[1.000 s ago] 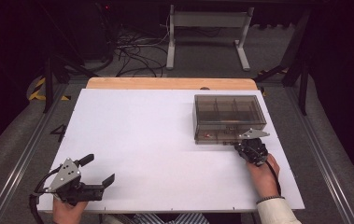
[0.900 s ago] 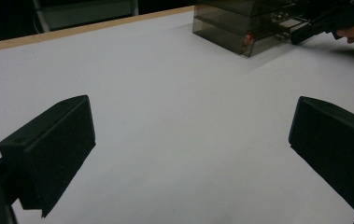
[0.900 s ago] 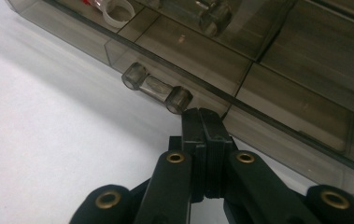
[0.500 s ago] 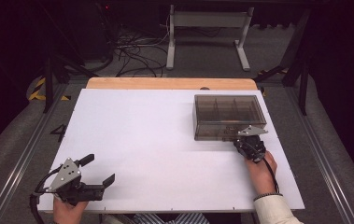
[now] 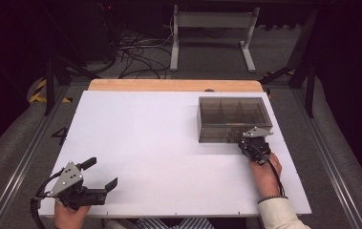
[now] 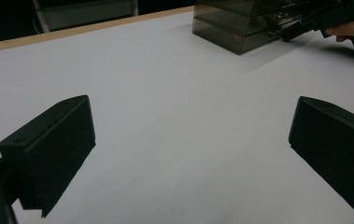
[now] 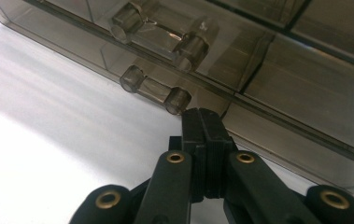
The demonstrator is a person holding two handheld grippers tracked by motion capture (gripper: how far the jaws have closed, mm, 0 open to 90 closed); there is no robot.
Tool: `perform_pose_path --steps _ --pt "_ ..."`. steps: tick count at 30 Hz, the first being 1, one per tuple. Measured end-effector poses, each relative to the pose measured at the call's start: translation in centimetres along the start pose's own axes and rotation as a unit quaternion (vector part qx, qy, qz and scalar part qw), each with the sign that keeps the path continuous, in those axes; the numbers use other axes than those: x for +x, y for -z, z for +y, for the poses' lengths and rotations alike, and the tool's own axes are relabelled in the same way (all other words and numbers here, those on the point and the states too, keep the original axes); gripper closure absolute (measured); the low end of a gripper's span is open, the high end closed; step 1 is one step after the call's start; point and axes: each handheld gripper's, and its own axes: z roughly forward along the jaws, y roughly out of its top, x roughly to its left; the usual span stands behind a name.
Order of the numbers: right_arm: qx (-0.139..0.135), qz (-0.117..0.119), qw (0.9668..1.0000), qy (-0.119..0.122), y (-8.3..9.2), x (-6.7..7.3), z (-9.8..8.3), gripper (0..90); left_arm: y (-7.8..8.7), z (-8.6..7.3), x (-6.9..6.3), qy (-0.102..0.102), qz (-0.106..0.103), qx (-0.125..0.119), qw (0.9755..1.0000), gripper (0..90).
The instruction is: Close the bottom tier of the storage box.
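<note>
Black right gripper (image 7: 201,122) fingers pressed together, empty, beside smoky plastic box (image 7: 268,60) handle (image 7: 155,88).

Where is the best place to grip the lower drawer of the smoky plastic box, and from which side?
Probably its handle: a short bar standing off the lower drawer front on two round posts. Come straight at the front of the box from the person's side, open the shut right tongs and close them across the bar.
</note>
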Motion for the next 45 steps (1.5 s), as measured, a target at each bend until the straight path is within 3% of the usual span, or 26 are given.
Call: perform_pose_path --steps 17,27,36,41,45 --pt "-0.006 -0.002 1.0000 0.005 0.4 0.1 0.0 89.8 -0.1 0.0 0.0 0.001 0.000 0.002 1.0000 1.2" --pt "-0.041 0.013 0.9991 0.001 3.3 -0.1 0.0 84.2 -0.1 0.0 0.0 -0.001 -0.002 0.003 1.0000 1.2" --pt "-0.073 0.024 0.9970 0.012 5.9 0.1 0.3 76.7 -0.1 -0.1 0.0 -0.001 -0.002 0.005 1.0000 1.2" --pt "-0.094 0.046 0.9944 0.017 7.3 0.3 0.4 70.0 -0.1 0.0 0.0 0.001 -0.004 0.002 1.0000 1.2" --pt "-0.110 0.068 0.9911 0.031 8.3 0.8 0.6 59.3 -0.2 0.0 0.0 0.001 -0.005 0.002 1.0000 1.2"
